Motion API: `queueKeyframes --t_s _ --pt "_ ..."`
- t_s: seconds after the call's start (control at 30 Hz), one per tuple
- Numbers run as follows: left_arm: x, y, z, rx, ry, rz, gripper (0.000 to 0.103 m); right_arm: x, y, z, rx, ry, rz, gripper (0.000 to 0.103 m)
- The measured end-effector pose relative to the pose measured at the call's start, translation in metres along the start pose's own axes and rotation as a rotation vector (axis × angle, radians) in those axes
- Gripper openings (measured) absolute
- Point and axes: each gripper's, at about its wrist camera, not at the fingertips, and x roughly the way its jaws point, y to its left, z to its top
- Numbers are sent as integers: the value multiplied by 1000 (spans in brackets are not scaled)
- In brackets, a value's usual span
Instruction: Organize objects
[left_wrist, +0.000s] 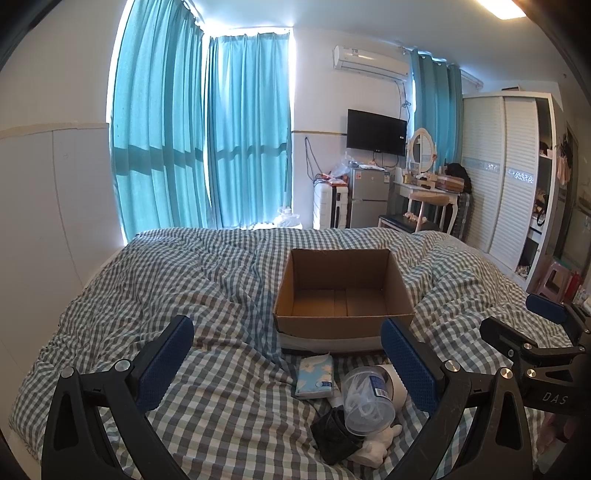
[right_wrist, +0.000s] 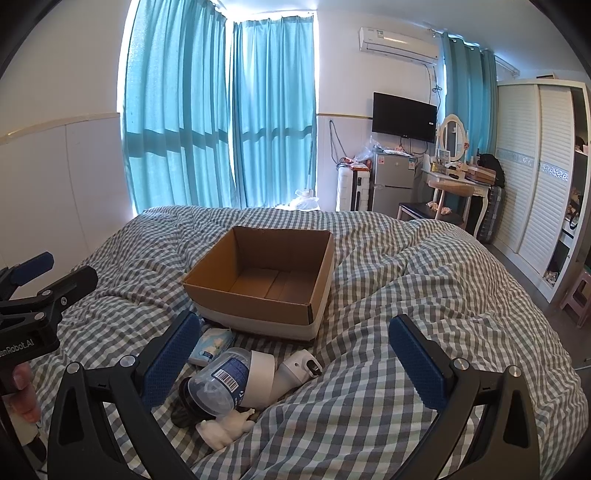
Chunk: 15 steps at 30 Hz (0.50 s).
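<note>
Open cardboard box (left_wrist: 343, 291) on the checked bed cover (left_wrist: 184, 280), holding nothing visible. Just before its near wall lies a cluster: tissue pack (left_wrist: 314, 376), clear plastic jar (left_wrist: 365, 402) with unreadable contents, white tape roll (right_wrist: 260, 376), white plush toy (right_wrist: 225, 428), a dark item (left_wrist: 334, 435) hard to identify. Left gripper (left_wrist: 288, 365) and right gripper (right_wrist: 291, 358): fingers apart, holding nothing; bases cut off by the frame.

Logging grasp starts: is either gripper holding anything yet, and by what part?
Nothing is held. The left gripper and right gripper both hang open above the bed, jaws empty.
</note>
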Motion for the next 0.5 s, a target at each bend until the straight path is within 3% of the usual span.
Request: queueKeyframes --t_s 0.5 --pt "-1 3 -7 9 -3 1 103 10 8 -8 -18 31 -3 103"
